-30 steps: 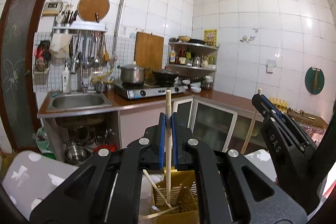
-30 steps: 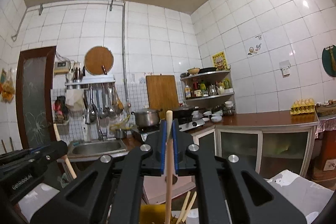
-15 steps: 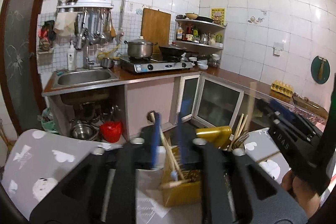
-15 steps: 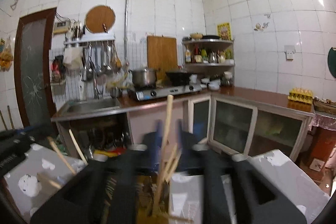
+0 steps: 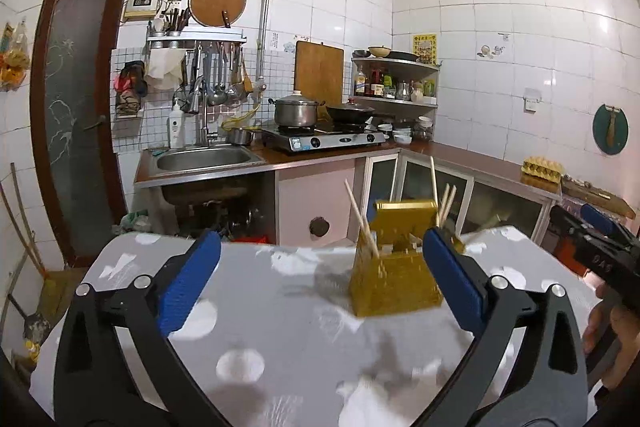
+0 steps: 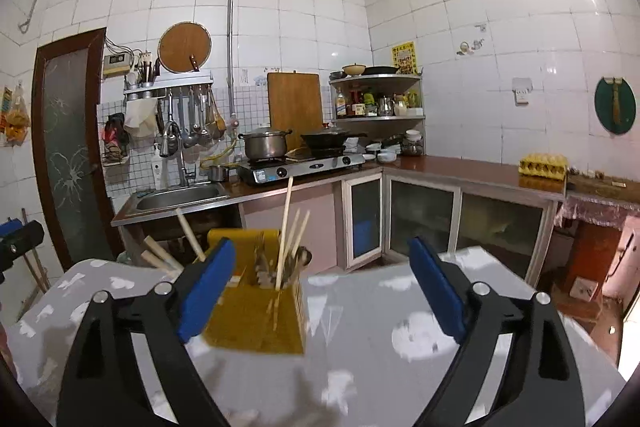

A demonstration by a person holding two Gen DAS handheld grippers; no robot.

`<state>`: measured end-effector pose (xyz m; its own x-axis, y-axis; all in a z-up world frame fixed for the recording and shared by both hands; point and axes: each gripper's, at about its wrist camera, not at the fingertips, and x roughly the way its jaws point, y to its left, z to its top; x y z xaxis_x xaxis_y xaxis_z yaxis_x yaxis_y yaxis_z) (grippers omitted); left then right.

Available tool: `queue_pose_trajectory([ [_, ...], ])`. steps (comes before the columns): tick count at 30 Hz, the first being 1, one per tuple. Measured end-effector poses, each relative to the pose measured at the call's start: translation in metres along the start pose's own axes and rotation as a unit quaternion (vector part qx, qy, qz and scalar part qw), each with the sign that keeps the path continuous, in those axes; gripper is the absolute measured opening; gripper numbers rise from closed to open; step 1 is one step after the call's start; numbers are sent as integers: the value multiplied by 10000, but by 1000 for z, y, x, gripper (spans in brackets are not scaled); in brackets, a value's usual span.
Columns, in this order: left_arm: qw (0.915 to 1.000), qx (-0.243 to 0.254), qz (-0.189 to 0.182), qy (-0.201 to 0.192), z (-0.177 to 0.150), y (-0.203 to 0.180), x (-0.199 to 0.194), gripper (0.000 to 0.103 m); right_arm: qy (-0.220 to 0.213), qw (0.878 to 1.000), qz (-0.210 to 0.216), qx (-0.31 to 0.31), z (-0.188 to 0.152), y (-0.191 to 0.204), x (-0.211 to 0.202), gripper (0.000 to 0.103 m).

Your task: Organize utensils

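Note:
A yellow perforated utensil holder [image 5: 394, 269] stands on the grey table [image 5: 260, 311], with several wooden chopsticks [image 5: 362, 221] sticking up out of it. It also shows in the right wrist view [image 6: 256, 311], with chopsticks [image 6: 285, 227] upright in its right compartment and wooden handles [image 6: 160, 257] leaning left. My left gripper [image 5: 320, 279] is open and empty, its jaws wide apart in front of the holder. My right gripper [image 6: 320, 287] is open and empty, the holder behind its left finger. The right gripper also shows in the left wrist view [image 5: 608, 247].
Beyond the table runs a kitchen counter with a sink [image 5: 208, 159], a gas stove [image 5: 324, 139] with a pot and a wok, and a corner shelf [image 5: 394, 83]. An egg tray [image 5: 542, 167] sits on the right counter. A dark door [image 5: 76, 115] is at left.
Both grippers let go of the chopstick each held, opened wide and drew back. The chopsticks now stand in the yellow holder.

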<state>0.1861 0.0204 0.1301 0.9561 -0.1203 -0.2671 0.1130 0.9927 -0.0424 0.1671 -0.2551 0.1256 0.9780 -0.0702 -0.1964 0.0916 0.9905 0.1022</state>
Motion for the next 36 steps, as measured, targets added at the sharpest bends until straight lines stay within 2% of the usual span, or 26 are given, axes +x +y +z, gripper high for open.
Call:
queue_pose_trajectory([
  [4,9998,148,105,41,-34,-1,-34,98,41,10000,13,8,-27,4,-41,94],
  [10,9997,-18,225,24,-79,-2,-75,98,297,9994,172,67,-77,17,-88,99],
  [16,9993,124,341,-48,-117,-11,-100,98,623,9975,298,-154,-118,39,-103,99],
  [21,9988,186,442,-104,-136,-14,-101,98,551,9976,266,-321,-130,47,-106,99],
  [28,9961,294,784,-263,-157,-13,-93,98,527,9977,151,-410,-142,48,-105,99],
  [36,9966,225,775,-149,-161,-9,-91,98,399,9989,124,-232,-141,41,-110,99],
])
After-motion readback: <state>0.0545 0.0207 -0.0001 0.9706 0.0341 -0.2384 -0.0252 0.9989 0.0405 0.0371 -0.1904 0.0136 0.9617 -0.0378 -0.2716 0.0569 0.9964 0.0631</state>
